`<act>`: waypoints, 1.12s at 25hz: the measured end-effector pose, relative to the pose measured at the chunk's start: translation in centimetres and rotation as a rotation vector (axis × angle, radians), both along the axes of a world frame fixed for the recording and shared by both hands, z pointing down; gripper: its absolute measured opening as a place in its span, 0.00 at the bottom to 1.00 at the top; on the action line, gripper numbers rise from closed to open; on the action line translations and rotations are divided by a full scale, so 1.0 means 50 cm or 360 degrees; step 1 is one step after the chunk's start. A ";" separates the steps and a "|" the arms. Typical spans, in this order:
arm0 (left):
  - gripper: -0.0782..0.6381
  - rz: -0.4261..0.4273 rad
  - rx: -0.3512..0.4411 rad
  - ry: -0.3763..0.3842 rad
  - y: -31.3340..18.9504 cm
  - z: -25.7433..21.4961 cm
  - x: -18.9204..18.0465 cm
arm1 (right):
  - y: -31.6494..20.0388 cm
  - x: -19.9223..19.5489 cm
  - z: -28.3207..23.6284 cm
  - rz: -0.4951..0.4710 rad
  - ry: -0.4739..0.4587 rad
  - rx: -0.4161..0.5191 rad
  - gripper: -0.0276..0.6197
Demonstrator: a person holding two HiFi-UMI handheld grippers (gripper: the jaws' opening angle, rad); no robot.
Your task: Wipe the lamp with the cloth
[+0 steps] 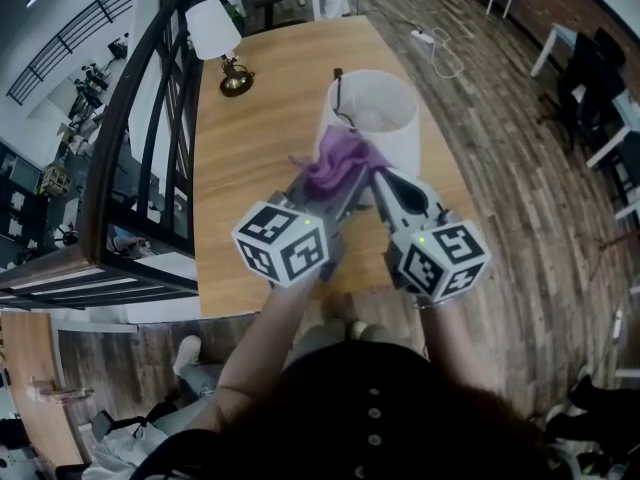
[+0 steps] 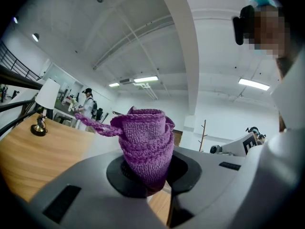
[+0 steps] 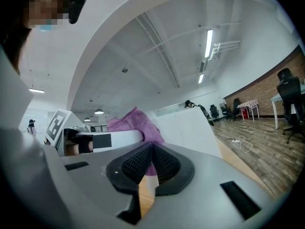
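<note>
The lamp's white drum shade (image 1: pixel 378 108) stands on the wooden table (image 1: pixel 255 158) just beyond both grippers. A purple knitted cloth (image 1: pixel 340 160) lies bunched against the shade's near side. My left gripper (image 1: pixel 322 186) is shut on it, and in the left gripper view the cloth (image 2: pixel 145 144) rises in a rolled wad from between the pads of the left gripper (image 2: pixel 146 176). My right gripper (image 1: pixel 384 176) sits close beside it to the right, against the shade's lower front. In the right gripper view the right gripper (image 3: pixel 151 152) has its pads meeting, with the cloth (image 3: pixel 135 123) and the shade (image 3: pixel 190 128) just past them.
A small second lamp (image 1: pixel 213 26) with a brass base (image 1: pixel 236 85) stands at the table's far left corner. A black railing (image 1: pixel 150 118) runs along the table's left edge. On the plank floor to the right lies a power strip with its cable (image 1: pixel 435 43). People (image 2: pixel 87 104) stand far off.
</note>
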State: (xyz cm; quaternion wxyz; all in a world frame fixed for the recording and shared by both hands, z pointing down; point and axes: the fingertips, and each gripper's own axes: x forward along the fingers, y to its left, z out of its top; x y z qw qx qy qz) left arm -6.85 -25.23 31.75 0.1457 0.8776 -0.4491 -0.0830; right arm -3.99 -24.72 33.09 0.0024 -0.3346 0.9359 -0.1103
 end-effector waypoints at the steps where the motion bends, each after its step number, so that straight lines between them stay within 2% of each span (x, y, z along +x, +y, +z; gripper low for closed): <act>1: 0.19 0.0002 -0.0014 0.0005 0.002 0.008 0.000 | 0.000 -0.001 0.006 -0.0004 0.0001 -0.0011 0.06; 12: 0.19 -0.0001 -0.0141 0.0042 0.016 0.078 0.002 | 0.004 -0.003 0.065 -0.0008 0.0030 -0.0138 0.06; 28: 0.19 -0.0006 -0.0319 0.0015 0.031 0.167 0.012 | 0.016 0.004 0.137 -0.0005 0.0047 -0.0297 0.06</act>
